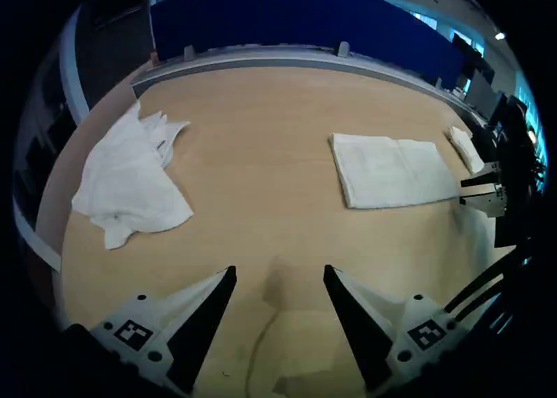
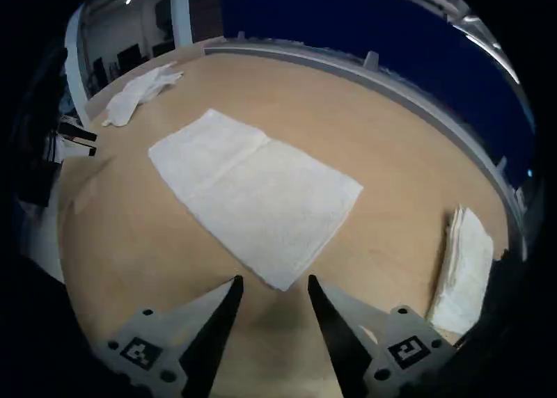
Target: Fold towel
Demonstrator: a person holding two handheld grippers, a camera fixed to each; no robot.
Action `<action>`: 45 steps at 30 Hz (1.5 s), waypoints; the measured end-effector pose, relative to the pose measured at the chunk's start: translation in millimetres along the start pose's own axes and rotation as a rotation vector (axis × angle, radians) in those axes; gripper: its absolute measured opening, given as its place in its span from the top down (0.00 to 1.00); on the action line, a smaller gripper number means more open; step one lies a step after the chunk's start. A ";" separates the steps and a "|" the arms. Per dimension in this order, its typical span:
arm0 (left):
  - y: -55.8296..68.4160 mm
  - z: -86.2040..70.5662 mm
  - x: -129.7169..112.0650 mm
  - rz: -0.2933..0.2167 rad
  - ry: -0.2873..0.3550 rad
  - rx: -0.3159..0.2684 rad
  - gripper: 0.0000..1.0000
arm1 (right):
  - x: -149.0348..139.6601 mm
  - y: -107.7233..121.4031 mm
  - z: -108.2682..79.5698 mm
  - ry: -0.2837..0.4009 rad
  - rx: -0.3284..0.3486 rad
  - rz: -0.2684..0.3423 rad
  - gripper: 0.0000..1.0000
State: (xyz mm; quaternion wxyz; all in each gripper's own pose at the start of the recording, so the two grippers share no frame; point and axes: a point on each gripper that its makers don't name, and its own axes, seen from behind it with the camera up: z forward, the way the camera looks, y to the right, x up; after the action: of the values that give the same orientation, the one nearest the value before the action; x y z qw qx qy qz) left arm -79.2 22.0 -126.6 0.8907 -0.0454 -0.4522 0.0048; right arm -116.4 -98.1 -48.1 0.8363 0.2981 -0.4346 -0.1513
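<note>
A white towel (image 2: 254, 189) lies flat on the wooden table (image 2: 390, 154), folded into a long rectangle with a crease across its middle. My right gripper (image 2: 274, 280) hovers open just above the towel's near corner, nothing between its fingers. In the left gripper view the same towel (image 1: 393, 170) lies to the right of centre. My left gripper (image 1: 280, 271) stands open over bare table (image 1: 264, 154), well short of the towel. The right gripper (image 1: 480, 189) shows at the right edge, by the towel's end. The left gripper (image 2: 78, 139) appears far off at the left.
A crumpled heap of white towels (image 1: 132, 175) lies at the table's left side, also seen far off as towels (image 2: 139, 92). A stack of folded towels (image 2: 463, 273) sits at the right, the same stack (image 1: 465, 147) near the far edge. A blue partition (image 1: 299, 15) borders the table's back.
</note>
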 end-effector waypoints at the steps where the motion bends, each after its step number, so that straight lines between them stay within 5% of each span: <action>1: -1.6 -1.8 -2.9 -0.006 -0.003 0.003 0.07 | -1.7 -0.4 1.3 -0.005 0.006 0.001 0.36; 4: -5.7 -6.3 -11.0 -0.023 -0.013 0.011 0.07 | -5.9 -0.3 4.9 -0.019 0.017 0.004 0.40; 10: -11.0 -10.8 -20.5 -0.046 -0.024 0.021 0.07 | -8.4 3.1 10.2 -0.031 0.018 -0.005 0.69; 16: -11.7 -11.4 -23.2 -0.051 -0.025 0.022 0.07 | -7.8 4.8 12.3 -0.039 0.021 -0.012 0.71; 22: -11.4 -9.3 -26.1 -0.055 -0.029 0.022 0.07 | -6.8 4.8 13.6 -0.044 0.022 -0.034 0.87; 35: -13.7 -9.9 -29.6 -0.063 -0.033 0.022 0.07 | 9.0 6.8 6.0 -0.019 0.012 -0.064 0.92; 45: -13.4 -16.8 -27.2 -0.075 -0.022 0.013 0.07 | 62.4 1.6 -10.0 0.074 0.004 -0.082 0.93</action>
State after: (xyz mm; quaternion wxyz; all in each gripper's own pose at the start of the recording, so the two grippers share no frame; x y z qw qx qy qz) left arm -82.2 6.1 -157.2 0.8854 -0.0225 -0.4635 -0.0250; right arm -72.3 -125.1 -11.8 0.8443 0.3228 -0.3910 -0.1734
